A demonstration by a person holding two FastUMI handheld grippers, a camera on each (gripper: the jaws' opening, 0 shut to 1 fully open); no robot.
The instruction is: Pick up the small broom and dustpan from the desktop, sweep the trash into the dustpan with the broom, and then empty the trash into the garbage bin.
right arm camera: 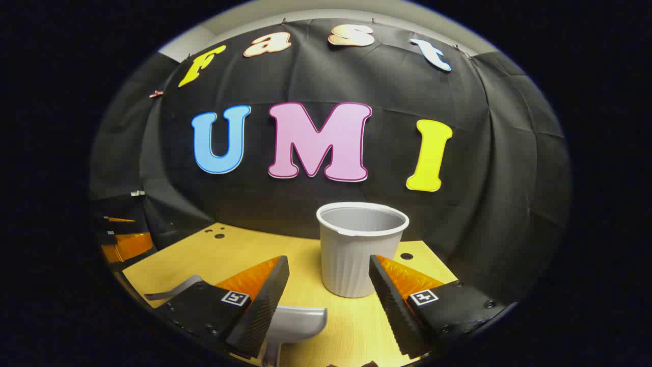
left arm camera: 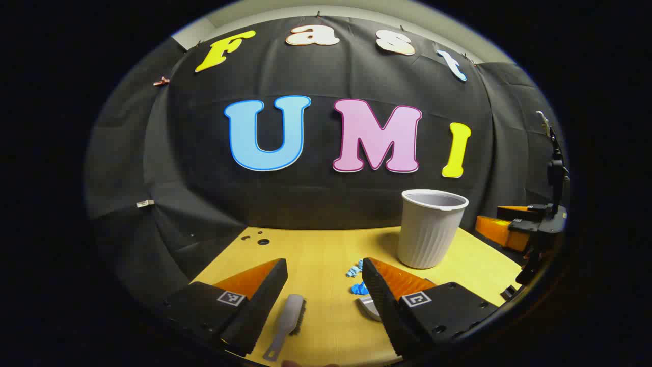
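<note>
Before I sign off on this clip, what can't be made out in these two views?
- Dustpan: left gripper view, mostly behind a finger of the left gripper; right gripper view, handle cut off at the bottom edge.
- Blue trash: small, partly behind that finger; piece count unclear.
- Broom: bristles dark, too small to judge.
- Garbage bin: interior bottom hidden by its rim; base flanked by the right gripper.

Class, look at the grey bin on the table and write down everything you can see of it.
The bin is a pale grey cup-shaped tub, plastic by its look, with fine vertical ribs down its wall and a rolled rim round an open mouth. It narrows toward the base. It stands upright on the yellow wooden table near the black cloth wall. What shows of its inside looks empty. Nothing touches it but the table.
</note>
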